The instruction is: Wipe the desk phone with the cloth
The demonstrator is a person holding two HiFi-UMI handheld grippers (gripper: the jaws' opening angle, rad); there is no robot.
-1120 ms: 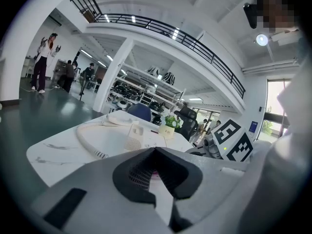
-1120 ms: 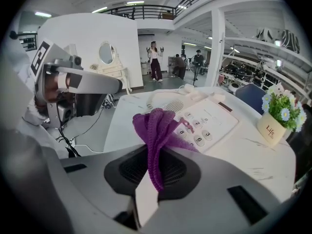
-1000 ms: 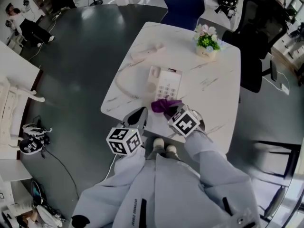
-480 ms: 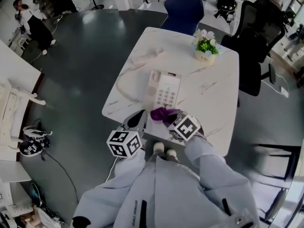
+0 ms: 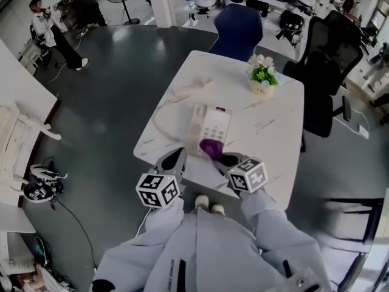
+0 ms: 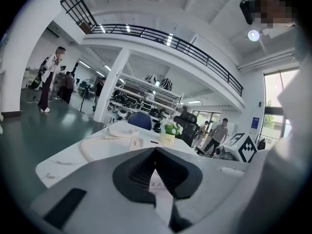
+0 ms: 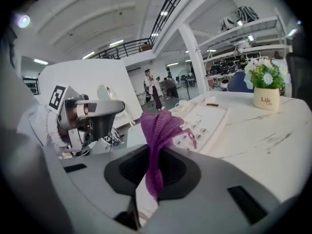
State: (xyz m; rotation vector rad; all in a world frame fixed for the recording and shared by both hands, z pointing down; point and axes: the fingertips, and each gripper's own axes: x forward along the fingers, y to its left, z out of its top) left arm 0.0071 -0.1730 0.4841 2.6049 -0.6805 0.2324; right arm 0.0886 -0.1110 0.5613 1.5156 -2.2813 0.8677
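A white desk phone (image 5: pixel 209 126) lies on the marble table (image 5: pixel 273 120). Its handset (image 5: pixel 189 89) is off the base, at the far left, joined by a curled cord. My right gripper (image 5: pixel 222 157) is shut on a purple cloth (image 5: pixel 211 146), which rests on the phone's near end. In the right gripper view the cloth (image 7: pixel 159 130) stands up between the jaws (image 7: pixel 155 156) with the keypad (image 7: pixel 201 122) just behind. My left gripper (image 5: pixel 172 160) is shut and holds nothing, at the table's near edge left of the phone. In the left gripper view (image 6: pixel 155 150) the phone (image 6: pixel 135 141) lies ahead.
A small flower pot (image 5: pixel 262 76) stands at the table's far right. A blue chair (image 5: pixel 238 24) and black office chairs (image 5: pixel 328 59) ring the far side. People stand far off at the left (image 5: pixel 51 29). A white rack (image 5: pixel 18 139) is on the floor at left.
My right gripper has shifted slightly right and toward me with the cloth, still at the phone's near end. The left gripper has stayed about where it was.
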